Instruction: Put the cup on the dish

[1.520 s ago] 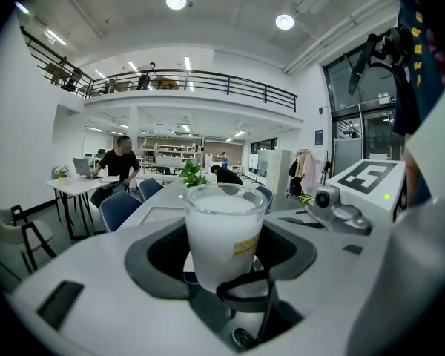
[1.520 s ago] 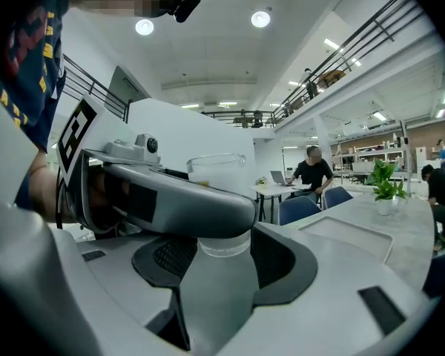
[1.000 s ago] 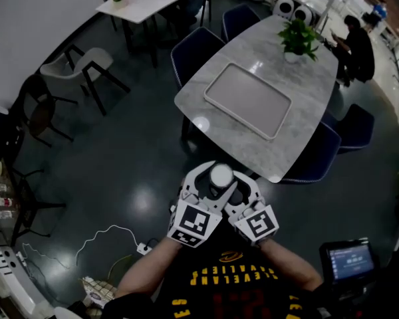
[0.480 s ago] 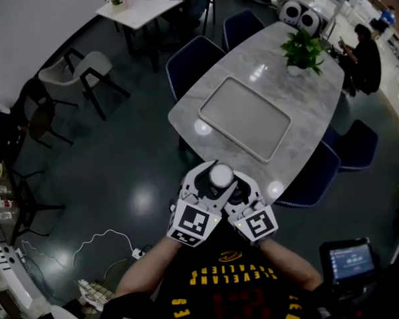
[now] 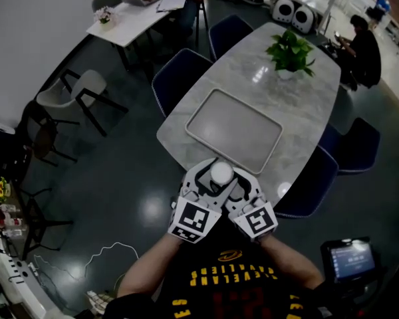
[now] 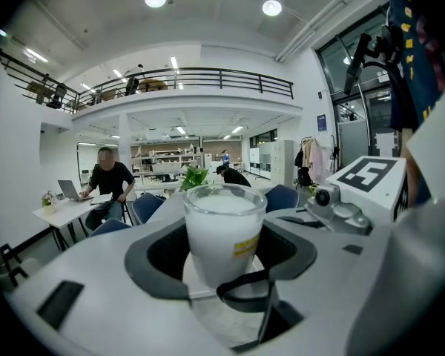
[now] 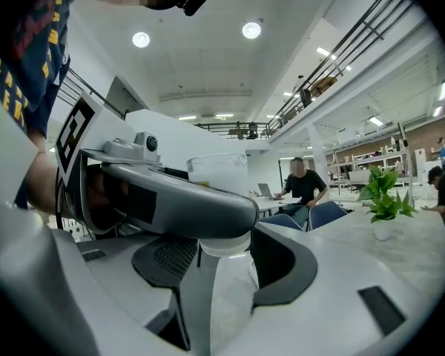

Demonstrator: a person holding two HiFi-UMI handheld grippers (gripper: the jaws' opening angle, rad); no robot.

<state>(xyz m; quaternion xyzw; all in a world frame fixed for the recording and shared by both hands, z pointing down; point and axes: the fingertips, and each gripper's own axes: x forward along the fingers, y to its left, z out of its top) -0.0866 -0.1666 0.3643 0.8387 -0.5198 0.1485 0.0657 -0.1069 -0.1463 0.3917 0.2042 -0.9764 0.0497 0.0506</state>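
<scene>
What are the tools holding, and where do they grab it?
The white cup, gripped round its sides by the left tool. The jaws of the right tool flank it too, but whether they press is unclear.

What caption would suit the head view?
Left gripper and right gripper hold a cup at the table's near edge, close to the empty tray.

Open office lounge, marble table (image 5: 309, 102), laptop desk (image 5: 120, 22), mezzanine (image 6: 193, 101)
</scene>
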